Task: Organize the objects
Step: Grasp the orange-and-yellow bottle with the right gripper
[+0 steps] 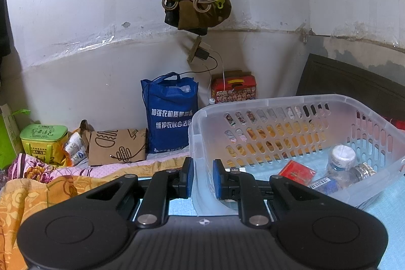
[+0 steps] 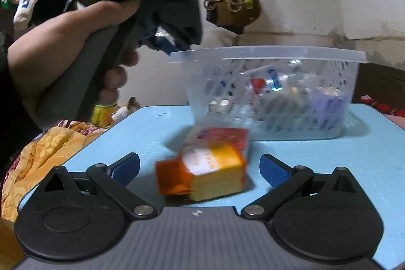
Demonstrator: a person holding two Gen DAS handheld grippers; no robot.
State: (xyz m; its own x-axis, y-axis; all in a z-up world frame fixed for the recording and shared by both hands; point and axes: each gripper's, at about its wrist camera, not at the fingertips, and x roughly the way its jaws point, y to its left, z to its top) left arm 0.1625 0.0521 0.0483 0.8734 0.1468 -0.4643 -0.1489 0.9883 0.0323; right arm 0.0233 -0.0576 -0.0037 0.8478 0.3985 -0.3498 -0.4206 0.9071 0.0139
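Pinching the near rim of the clear plastic basket (image 1: pixel 265 105), the left hand-held gripper (image 1: pixel 203 177) has one blue pad outside the wall and one inside. Within the basket lie a white-capped bottle (image 1: pixel 340 161) and a red packet (image 1: pixel 297 172); a blue tote bag (image 1: pixel 169 115) stands behind the basket by the wall.

From the right wrist, the right hand-held gripper (image 2: pixel 200 170) is spread wide around an orange-and-yellow carton (image 2: pixel 210 173), not touching it. A red-and-white box (image 2: pixel 222 137) lies between carton and basket on the light-blue desk (image 2: pixel 367 156). A hand (image 2: pixel 63 42) holds the left gripper at the basket's rim.
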